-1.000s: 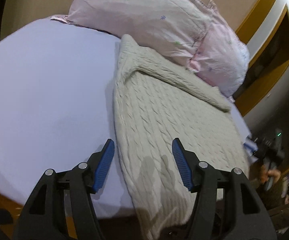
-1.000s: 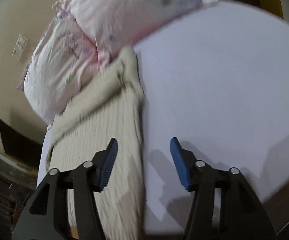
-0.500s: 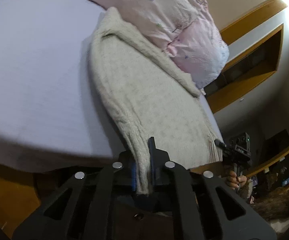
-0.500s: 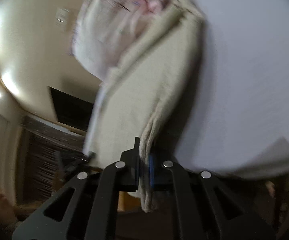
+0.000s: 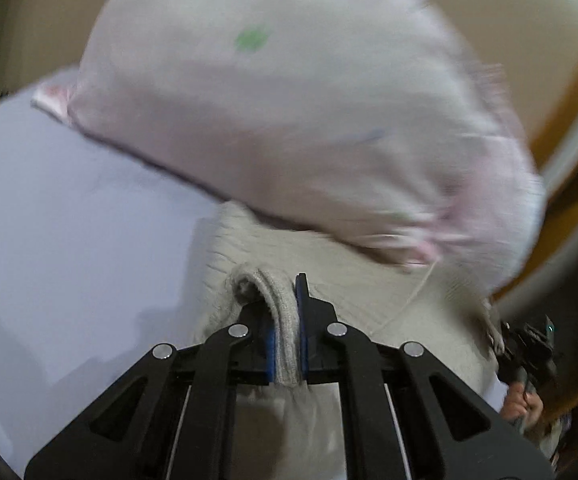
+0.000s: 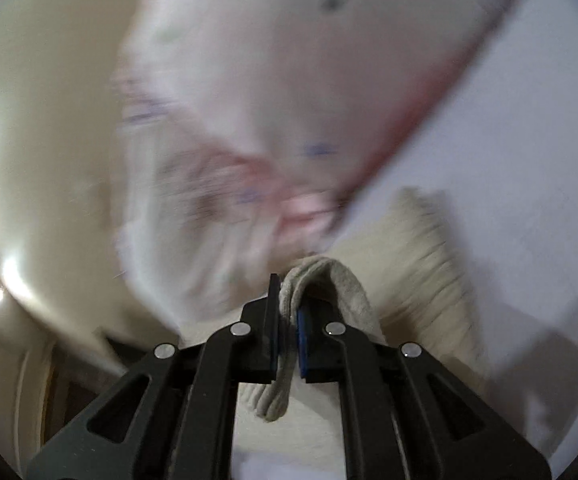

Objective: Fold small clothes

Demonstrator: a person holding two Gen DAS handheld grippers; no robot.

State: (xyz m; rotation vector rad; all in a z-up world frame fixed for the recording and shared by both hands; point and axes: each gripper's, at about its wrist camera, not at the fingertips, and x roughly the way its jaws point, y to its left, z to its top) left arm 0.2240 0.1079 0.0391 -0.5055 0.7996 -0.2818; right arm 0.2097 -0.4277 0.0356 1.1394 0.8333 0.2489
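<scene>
L gripper (image 5: 287, 332) & R gripper (image 6: 287, 340) clamping knit sweater (image 5: 369, 292) hem, pillow (image 5: 289, 120) behind

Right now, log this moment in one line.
left gripper: shut on sweater | right gripper: shut on sweater | pillow: beyond

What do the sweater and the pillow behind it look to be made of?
Sweater: cream knit, probably wool or acrylic yarn; ribbed stitches and a fuzzy matte edge show where the left gripper pinches it. Pillow: smooth thin woven cloth, likely cotton, pale pink with small prints; blur hides the weave.
</scene>
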